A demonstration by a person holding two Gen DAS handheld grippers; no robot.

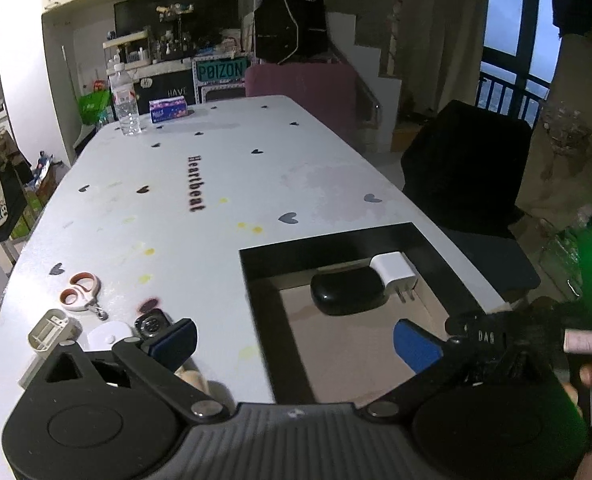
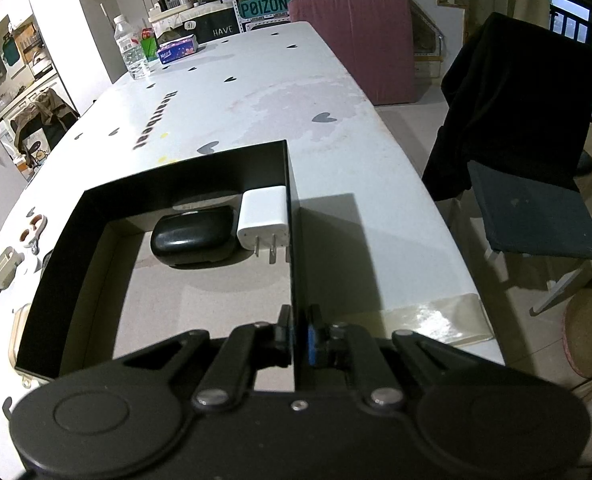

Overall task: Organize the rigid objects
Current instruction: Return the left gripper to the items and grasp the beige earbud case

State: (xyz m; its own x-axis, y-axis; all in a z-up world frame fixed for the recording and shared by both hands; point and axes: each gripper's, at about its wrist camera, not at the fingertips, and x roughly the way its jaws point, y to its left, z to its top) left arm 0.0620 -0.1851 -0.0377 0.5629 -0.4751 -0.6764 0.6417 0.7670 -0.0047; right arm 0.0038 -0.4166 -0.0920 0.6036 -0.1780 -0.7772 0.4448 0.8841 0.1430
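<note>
The left gripper (image 1: 296,344) stands wide open and empty at the frame's bottom. Just beyond its left finger, lower left, lie a watch (image 1: 152,323) and scissors (image 1: 80,291). The right gripper (image 2: 296,338) pinches the black box (image 2: 289,184) wall; charger (image 2: 264,216) inside.

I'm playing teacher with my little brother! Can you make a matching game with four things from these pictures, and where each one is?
Things:
1. white charger
2. scissors
3. water bottle
4. right gripper

Places or states:
A. far end of the table, next to the tissue pack
B. shut on the wall of the black box
C. inside the box, beside the black case
D. on the table, outside the box

Pairs: 1-C, 2-D, 3-A, 4-B
</note>
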